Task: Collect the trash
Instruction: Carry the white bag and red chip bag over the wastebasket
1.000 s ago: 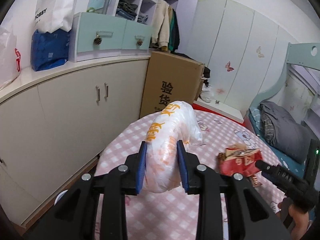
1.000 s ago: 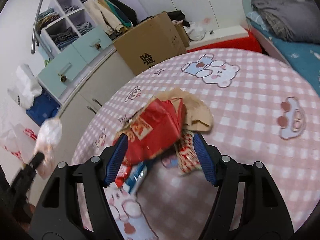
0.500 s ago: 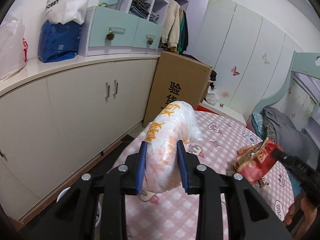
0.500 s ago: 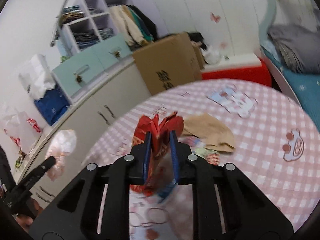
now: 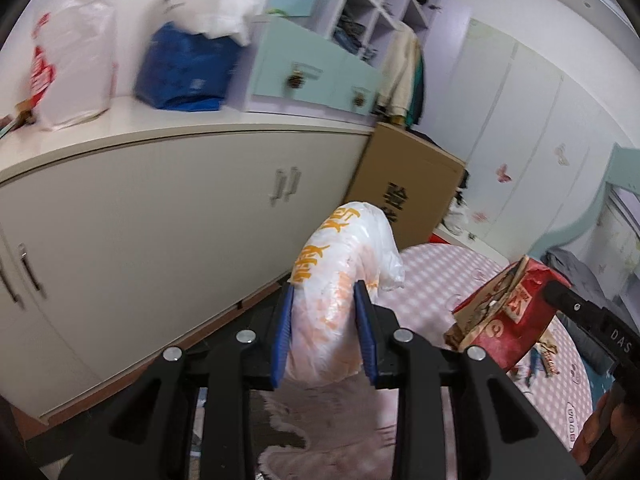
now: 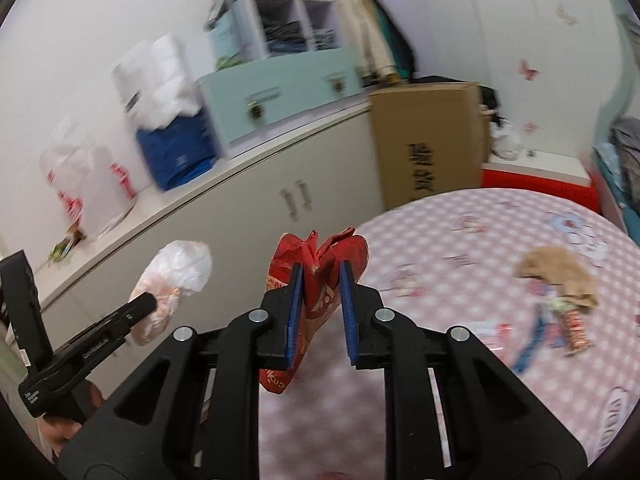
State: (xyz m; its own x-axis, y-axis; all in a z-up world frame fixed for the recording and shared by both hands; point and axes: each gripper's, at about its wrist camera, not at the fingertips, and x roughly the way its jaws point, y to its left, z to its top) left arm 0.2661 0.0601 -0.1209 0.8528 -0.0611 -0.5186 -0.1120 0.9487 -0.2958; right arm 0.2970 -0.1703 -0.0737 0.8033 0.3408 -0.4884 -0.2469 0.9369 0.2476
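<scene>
My left gripper [image 5: 324, 292] is shut on a crumpled white plastic bag with orange print [image 5: 344, 248], held in the air off the left edge of the round table with the pink checked cloth [image 6: 460, 240]. My right gripper [image 6: 319, 268] is shut on a crumpled red snack packet [image 6: 348, 248], lifted above the table's left edge. In the left wrist view the red packet [image 5: 508, 320] hangs at the right. In the right wrist view the white bag [image 6: 180, 272] sits at the left in the left gripper [image 6: 148, 304]. A brown paper wad [image 6: 556, 272] and small wrappers [image 6: 572, 324] lie on the table.
A long cream cabinet [image 5: 160, 208] runs along the wall, with plastic bags [image 5: 72, 64] and a mint drawer unit [image 5: 304, 76] on top. A tall cardboard box [image 5: 404, 188] stands beside it. A bed [image 6: 624, 152] lies at the far right. Dark floor shows below the left gripper.
The right gripper shut on the red packet and lifted it off the table. Both grippers swung left toward the cabinet, the left still holding the white bag.
</scene>
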